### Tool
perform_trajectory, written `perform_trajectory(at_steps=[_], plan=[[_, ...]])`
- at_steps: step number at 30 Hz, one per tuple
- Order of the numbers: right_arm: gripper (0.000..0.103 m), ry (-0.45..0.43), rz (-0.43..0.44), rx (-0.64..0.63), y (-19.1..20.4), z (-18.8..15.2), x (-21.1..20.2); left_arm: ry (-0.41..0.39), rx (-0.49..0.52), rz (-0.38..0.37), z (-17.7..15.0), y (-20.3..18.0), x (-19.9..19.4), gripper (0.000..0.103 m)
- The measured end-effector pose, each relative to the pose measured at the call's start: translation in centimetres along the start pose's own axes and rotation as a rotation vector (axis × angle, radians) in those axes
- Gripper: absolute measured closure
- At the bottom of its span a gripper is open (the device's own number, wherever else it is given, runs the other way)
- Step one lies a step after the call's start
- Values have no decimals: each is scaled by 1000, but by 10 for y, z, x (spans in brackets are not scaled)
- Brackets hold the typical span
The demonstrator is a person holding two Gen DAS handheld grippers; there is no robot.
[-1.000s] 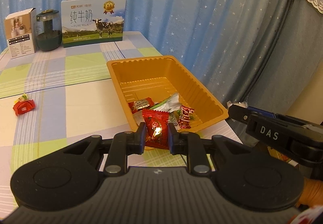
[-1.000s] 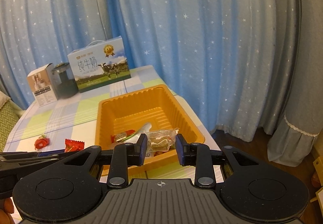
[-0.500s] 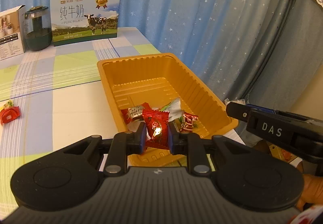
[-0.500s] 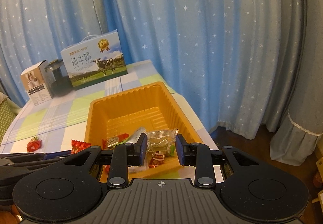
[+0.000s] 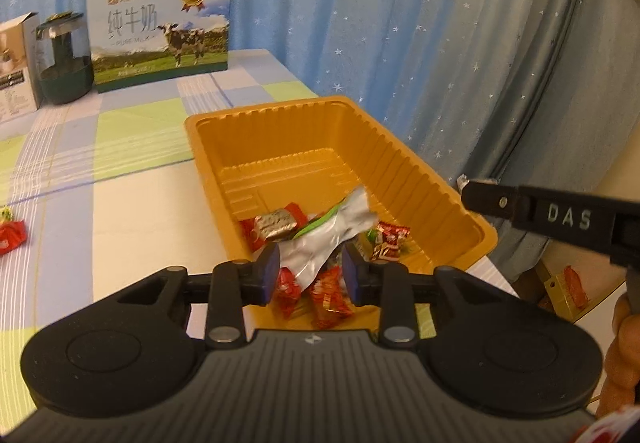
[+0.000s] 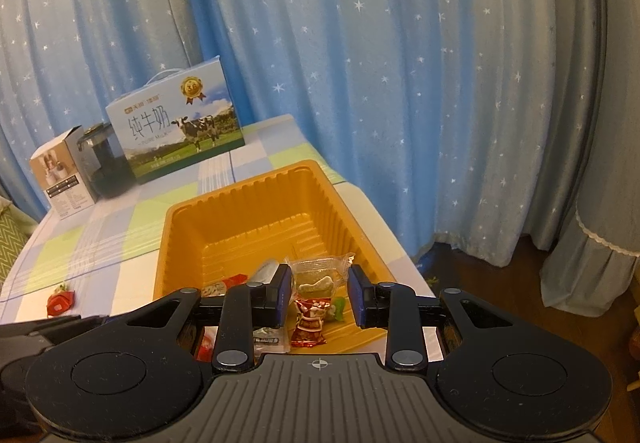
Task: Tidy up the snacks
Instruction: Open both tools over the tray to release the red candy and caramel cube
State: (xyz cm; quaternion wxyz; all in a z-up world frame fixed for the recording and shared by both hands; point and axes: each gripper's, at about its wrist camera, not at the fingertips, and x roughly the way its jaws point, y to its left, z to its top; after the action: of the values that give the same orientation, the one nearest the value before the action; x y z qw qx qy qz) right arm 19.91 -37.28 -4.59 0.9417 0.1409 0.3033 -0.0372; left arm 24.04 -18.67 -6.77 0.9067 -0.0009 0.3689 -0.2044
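Observation:
An orange plastic tray (image 5: 288, 131) sits near the table's right edge, with several wrapped snacks in its near end. My left gripper (image 5: 311, 275) is open above the tray's near end; a red snack packet (image 5: 330, 301) lies loose below its fingers beside a silver-green wrapper (image 5: 332, 233). My right gripper (image 6: 319, 295) is open over the same tray (image 6: 248, 215); a clear-wrapped biscuit (image 6: 318, 275) sits between its fingers, loose from the pads. A red wrapped candy (image 5: 10, 235) lies on the table at the left, also in the right wrist view (image 6: 60, 301).
A milk carton box (image 5: 160, 31), a dark jar (image 5: 64, 71) and a white box (image 5: 14, 63) stand at the table's far end. Blue star curtains hang behind and to the right. The right gripper's body (image 5: 560, 219) reaches in beside the tray.
Both grippers opened over the tray. The left one let go of the red packet, which dropped into the tray. The right one released the clear-wrapped biscuit.

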Motion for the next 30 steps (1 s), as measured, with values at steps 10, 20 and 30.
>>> perform_trajectory(at_steps=[10,20,30], plan=[[72,27,61,-9,11,-1,11,-14,-74,47,-11,30,-25,72],[47,34,111,32,13,1,13,-40,-111,81,-14,50,-46,67],[46,53,85,11,24,-22,-24,-44,-134,103,-27,59,-76,65]])
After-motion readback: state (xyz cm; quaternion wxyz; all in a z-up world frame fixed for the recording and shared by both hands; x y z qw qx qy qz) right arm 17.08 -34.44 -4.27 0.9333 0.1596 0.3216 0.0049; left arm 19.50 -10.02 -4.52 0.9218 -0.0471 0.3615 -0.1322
